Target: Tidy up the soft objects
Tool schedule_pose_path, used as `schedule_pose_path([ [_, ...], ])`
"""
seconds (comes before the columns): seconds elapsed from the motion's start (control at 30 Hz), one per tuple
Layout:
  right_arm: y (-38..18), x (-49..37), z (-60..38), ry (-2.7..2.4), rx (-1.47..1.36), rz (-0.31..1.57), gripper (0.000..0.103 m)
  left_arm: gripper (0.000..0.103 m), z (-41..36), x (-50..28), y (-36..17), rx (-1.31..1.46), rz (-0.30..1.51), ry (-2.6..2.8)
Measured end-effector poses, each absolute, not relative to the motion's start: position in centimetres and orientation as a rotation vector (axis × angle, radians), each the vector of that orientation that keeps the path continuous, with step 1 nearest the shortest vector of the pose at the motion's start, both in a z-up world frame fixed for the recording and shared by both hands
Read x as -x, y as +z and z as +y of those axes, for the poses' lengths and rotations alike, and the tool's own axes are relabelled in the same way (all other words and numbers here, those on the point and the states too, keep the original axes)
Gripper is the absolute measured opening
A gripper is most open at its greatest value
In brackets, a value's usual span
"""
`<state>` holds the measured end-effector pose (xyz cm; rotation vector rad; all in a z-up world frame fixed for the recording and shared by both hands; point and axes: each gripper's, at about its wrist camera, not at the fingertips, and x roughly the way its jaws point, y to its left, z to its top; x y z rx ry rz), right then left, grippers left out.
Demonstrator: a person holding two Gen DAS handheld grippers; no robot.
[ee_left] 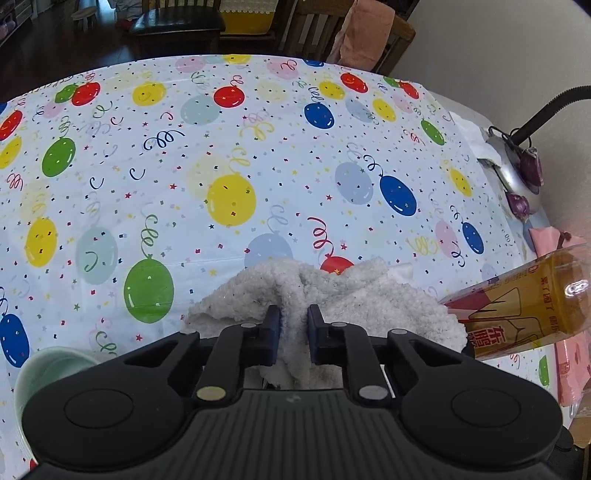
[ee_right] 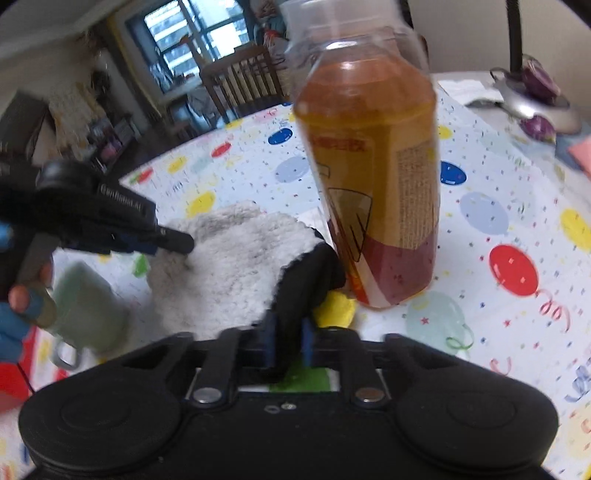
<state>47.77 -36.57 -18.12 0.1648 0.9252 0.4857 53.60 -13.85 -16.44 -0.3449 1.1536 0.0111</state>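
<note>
Two containers show in the left wrist view: a plastic bottle [ee_left: 517, 306] about three-quarters full of amber drink, leaning in from the right, and a pale green mug [ee_left: 48, 373] at the lower left, its inside hidden. The left gripper [ee_left: 294, 325] is pinched onto a raised fold of the white fluffy cloth [ee_left: 332, 295], which lies bunched on the balloon-print tablecloth [ee_left: 221, 147] near the table's front edge, just beside the bottle. Ahead of the cloth the table runs bare to its far edge, where wooden chairs [ee_left: 306, 22] stand. A silver lamp base [ee_left: 517, 173] sits at the right edge.

In the right wrist view the bottle [ee_right: 373, 177] stands close ahead, uncapped as far as can be told, liquid reaching to its shoulder. The right gripper [ee_right: 288, 343] is clamped on a black-backed corner of the cloth [ee_right: 221, 266], which spreads leftward to the other gripper [ee_right: 173, 242]. The mug [ee_right: 88, 310] sits at the left, blurred. Open tablecloth [ee_right: 498, 221] lies right of the bottle, up to the lamp base [ee_right: 532, 103].
</note>
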Motion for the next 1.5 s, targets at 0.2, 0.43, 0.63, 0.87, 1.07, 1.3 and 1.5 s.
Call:
schedule_pose_path([
  [0.2, -17.0, -46.4, -36.9, 0.479, -0.148, 0.868, 0.005, 0.014, -13.8, -52.2, -14.9, 0.341, 1.122, -0.005],
  [0.43, -15.3, -45.0, -37.5, 0.498, -0.147, 0.841, 0.004, 0.014, -13.1, -49.8, -11.7, 0.355, 1.066, -0.044],
  [0.63, -13.3, -42.9, -38.7, 0.518, -0.134, 0.836, 0.004, 0.013, -12.5, -47.0, -9.0, 0.373, 1.026, -0.074],
  [0.87, -10.9, -40.0, -39.9, 0.541, -0.148, 0.814, 0.004, 0.013, -11.8, -43.3, -7.1, 0.39, 1.015, -0.107],
  [1.07, -8.9, -37.9, -40.5, 0.562, -0.182, 0.8, 0.004, 0.013, -10.6, -40.3, -6.2, 0.444, 1.016, -0.125],
  [1.3, -5.9, -35.2, -39.0, 0.63, -0.189, 0.768, 0.004, 0.013, -9.0, -36.2, -4.1, 0.472, 0.992, -0.153],
  [1.5, -3.3, -33.7, -36.0, 0.717, -0.169, 0.738, 0.004, 0.013, -6.3, -33.0, -2.3, 0.498, 0.956, -0.146],
])
